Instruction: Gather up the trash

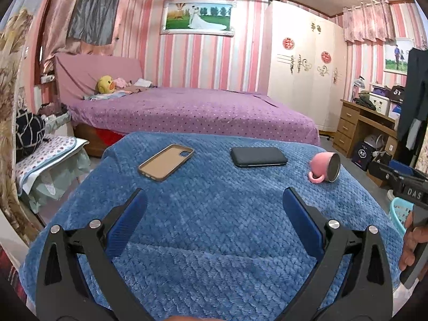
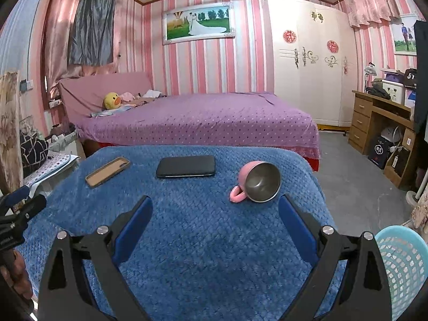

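Blue quilted blanket (image 1: 214, 214) spread over the tabletop, three things lying on it in a row at the far side. From left to right: empty tan phone case (image 1: 165, 161) lying open side up, black phone (image 1: 258, 157) lying flat, pink cup (image 1: 325, 167) tipped on its side with the handle resting on the blanket and the steel inside facing the right tool (clearest from the right wrist view). All three apart from one another, none touched.

Left tool (image 1: 214, 200) released, blue pads spread wide over bare blanket, nothing between them, short of the case and the phone. Right tool (image 2: 215, 208) likewise released, jaws wide, nothing gripped; cup just beyond and close to its right fingertip (image 2: 286, 203), not touching.

Light blue mesh basket (image 2: 401, 267) standing off the tabletop's right near edge, beside the right tool. No loose wrapper or scrap discernible on the blanket; cannot tell what lies inside the basket.

A hand (image 1: 412, 243) at the right border of the left wrist view, wrapped around the other tool's handle.

Behind the tabletop: bed with purple dotted cover (image 1: 192, 112), yellow duck plush (image 1: 105, 84) near its headboard, white wardrobe (image 1: 302, 64), wooden desk (image 1: 361, 123) at right.
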The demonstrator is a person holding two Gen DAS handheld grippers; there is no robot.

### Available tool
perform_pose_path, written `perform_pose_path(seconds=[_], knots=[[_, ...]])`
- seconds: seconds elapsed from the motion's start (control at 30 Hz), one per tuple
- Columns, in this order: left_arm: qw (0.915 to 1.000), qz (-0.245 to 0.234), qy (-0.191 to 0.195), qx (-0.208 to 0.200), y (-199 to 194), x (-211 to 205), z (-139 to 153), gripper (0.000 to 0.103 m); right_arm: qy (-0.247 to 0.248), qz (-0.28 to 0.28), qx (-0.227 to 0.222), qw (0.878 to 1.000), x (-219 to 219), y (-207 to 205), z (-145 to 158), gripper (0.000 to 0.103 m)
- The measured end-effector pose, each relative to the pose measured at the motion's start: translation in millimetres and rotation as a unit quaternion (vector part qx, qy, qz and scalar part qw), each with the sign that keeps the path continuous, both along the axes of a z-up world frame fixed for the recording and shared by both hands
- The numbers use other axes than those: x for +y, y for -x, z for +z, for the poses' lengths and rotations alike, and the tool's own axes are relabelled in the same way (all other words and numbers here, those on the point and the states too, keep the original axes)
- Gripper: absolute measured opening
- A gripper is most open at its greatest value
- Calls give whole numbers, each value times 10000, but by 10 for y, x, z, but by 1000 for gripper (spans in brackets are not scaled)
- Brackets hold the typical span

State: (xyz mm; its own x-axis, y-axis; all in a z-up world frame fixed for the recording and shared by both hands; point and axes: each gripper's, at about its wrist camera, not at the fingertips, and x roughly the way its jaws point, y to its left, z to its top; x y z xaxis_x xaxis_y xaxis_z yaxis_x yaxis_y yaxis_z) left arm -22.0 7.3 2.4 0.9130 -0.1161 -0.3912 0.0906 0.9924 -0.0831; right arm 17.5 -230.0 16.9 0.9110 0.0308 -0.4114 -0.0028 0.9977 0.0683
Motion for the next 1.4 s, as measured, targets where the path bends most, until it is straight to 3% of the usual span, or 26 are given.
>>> perform_pose_path(seconds=[0.4, 1.4], knots=[[9998, 77, 117, 105, -60, -4, -49, 98, 309, -26, -67, 9995, 22, 94, 56, 93], [9998, 45, 128, 129, -76, -87, -42, 98, 314, -43, -6, 9995, -191, 145, 86, 93]])
